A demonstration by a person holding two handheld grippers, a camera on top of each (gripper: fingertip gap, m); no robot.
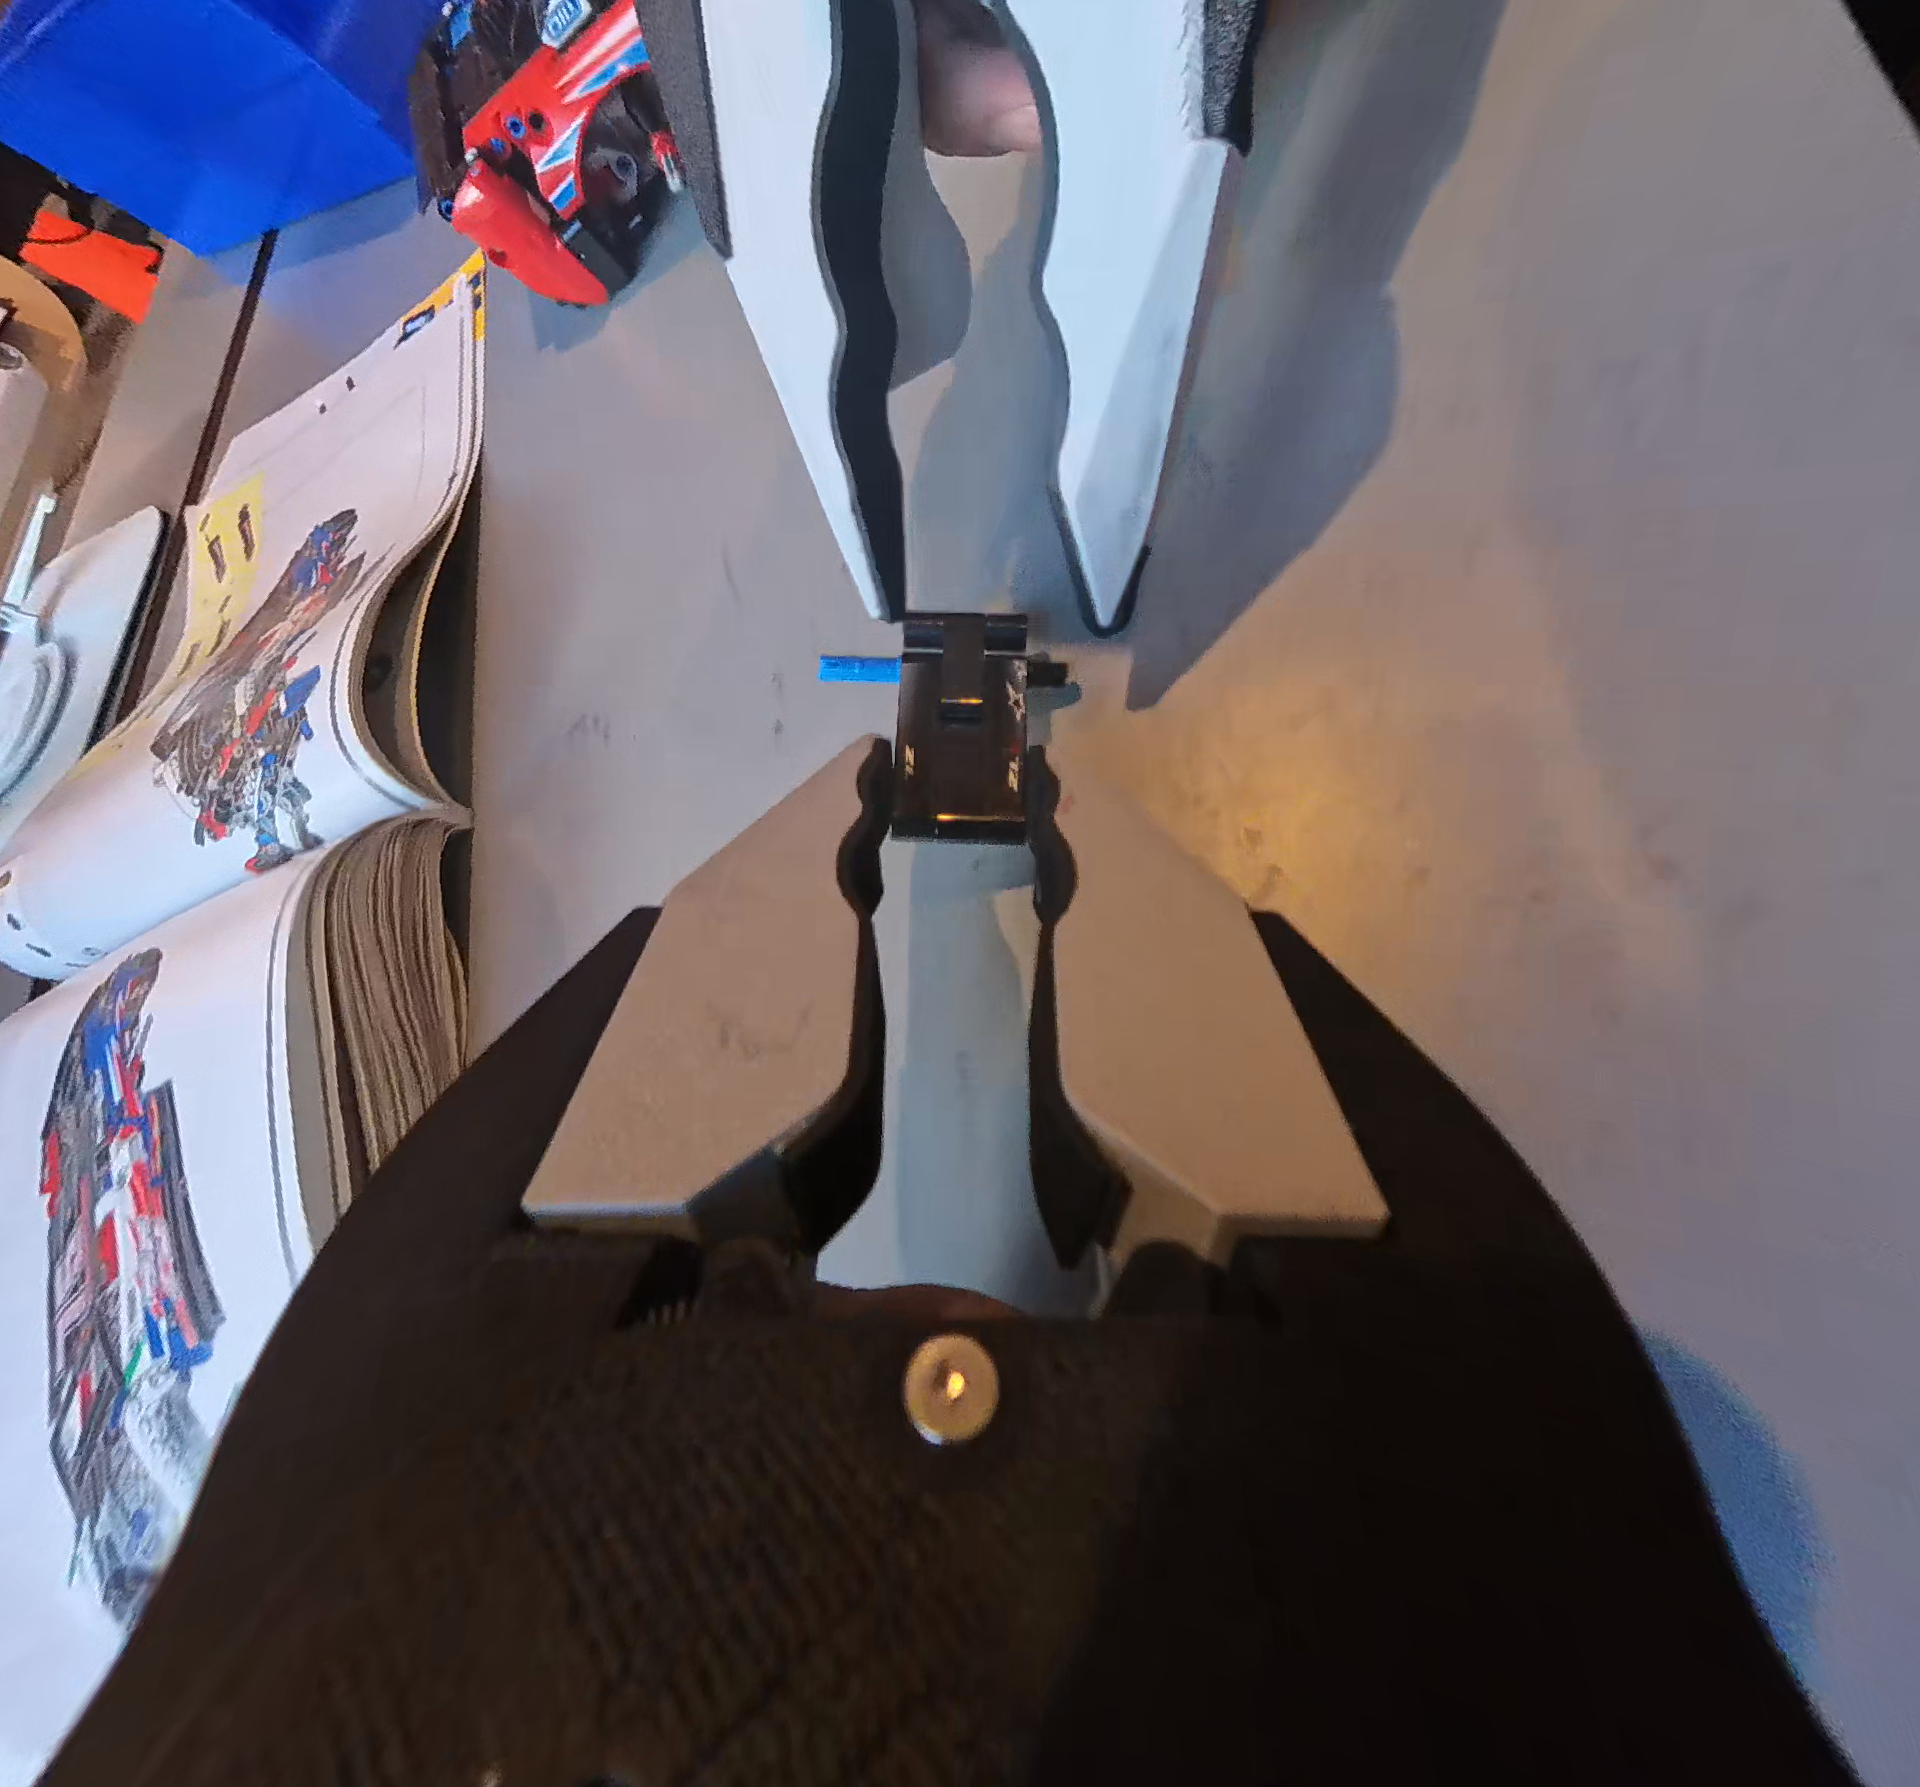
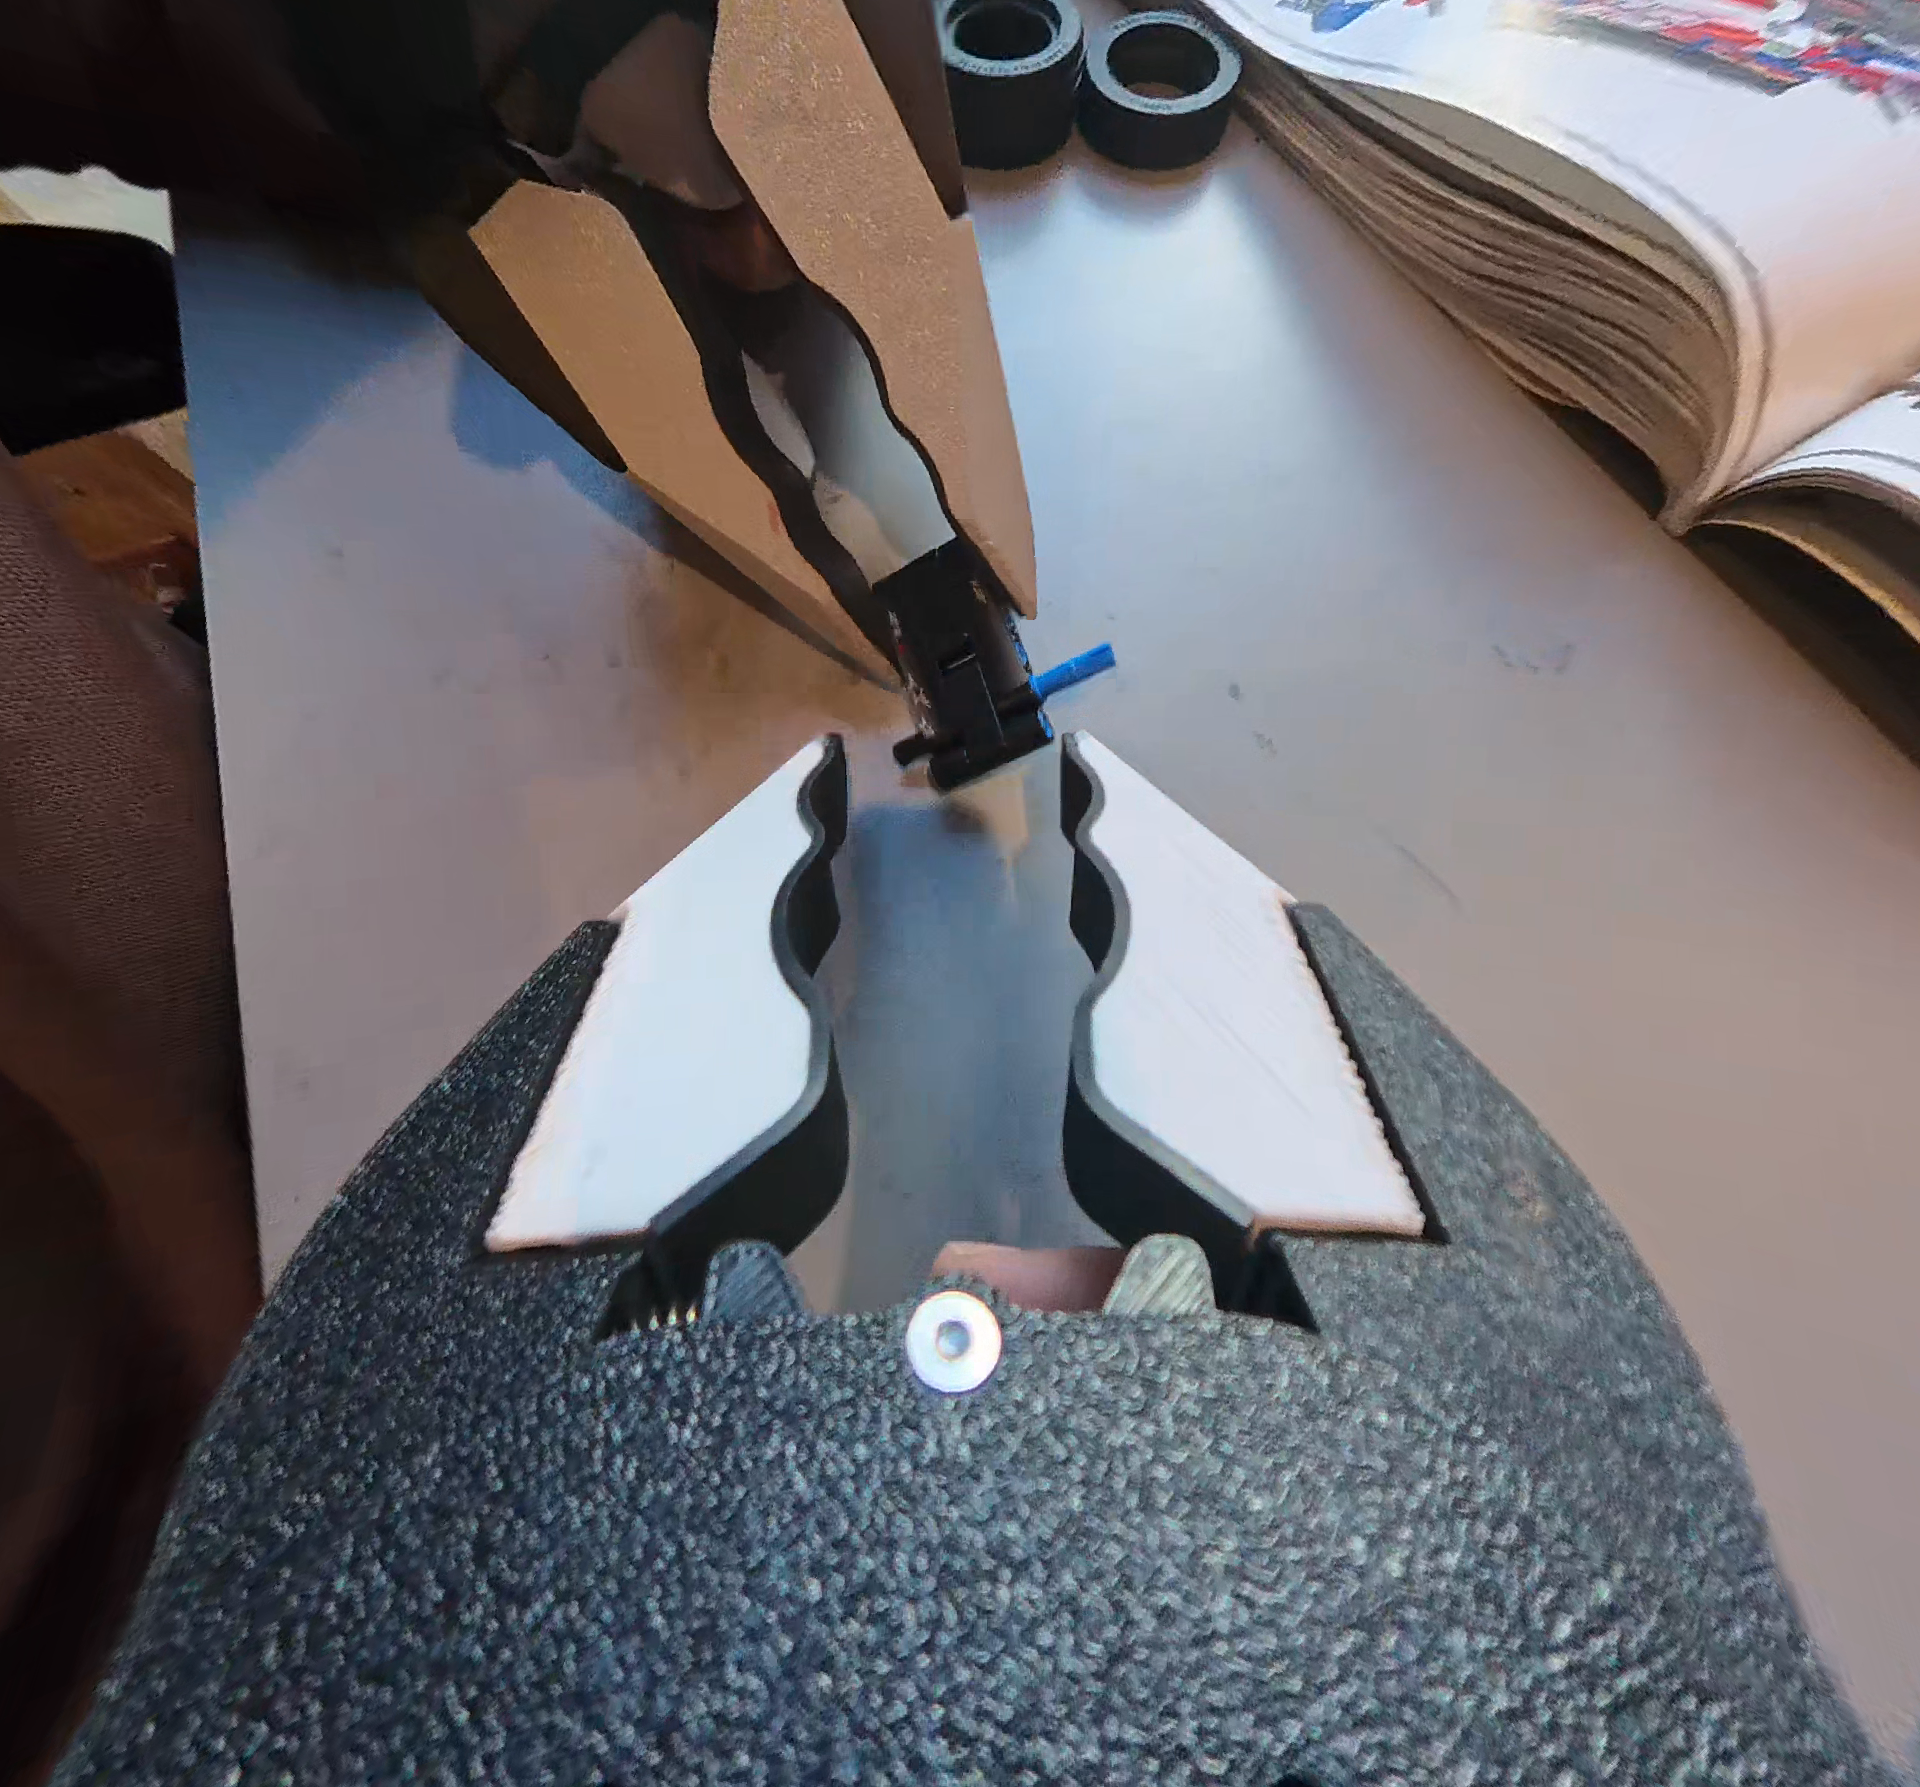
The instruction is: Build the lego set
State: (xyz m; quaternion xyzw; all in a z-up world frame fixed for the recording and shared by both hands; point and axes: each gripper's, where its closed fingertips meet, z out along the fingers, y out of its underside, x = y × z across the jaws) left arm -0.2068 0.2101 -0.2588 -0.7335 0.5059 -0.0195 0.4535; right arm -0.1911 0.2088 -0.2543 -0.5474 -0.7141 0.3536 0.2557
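Observation:
My left gripper (image 1: 961, 771) is shut on a small black lego piece (image 1: 961, 750) with a blue pin (image 1: 857, 668) sticking out of its left side, held just above the white table. The same piece (image 2: 961, 672) and blue pin (image 2: 1075, 669) show in the right wrist view, clamped in the left gripper (image 2: 951, 631). My right gripper (image 2: 951, 750) is open and empty, its tips right in front of the piece. In the left wrist view the right gripper (image 1: 1003, 620) points at the piece from the far side, tips either side of its end.
An open instruction booklet (image 1: 239, 698) lies to the left; it also shows at the upper right of the right wrist view (image 2: 1558, 179). A part-built red lego car (image 1: 551, 148) and a blue bin (image 1: 208, 44) stand beyond. Three black tyres (image 2: 1081, 44) sit on the table (image 2: 1351, 698). Left and right tips are no more than a few centimetres apart.

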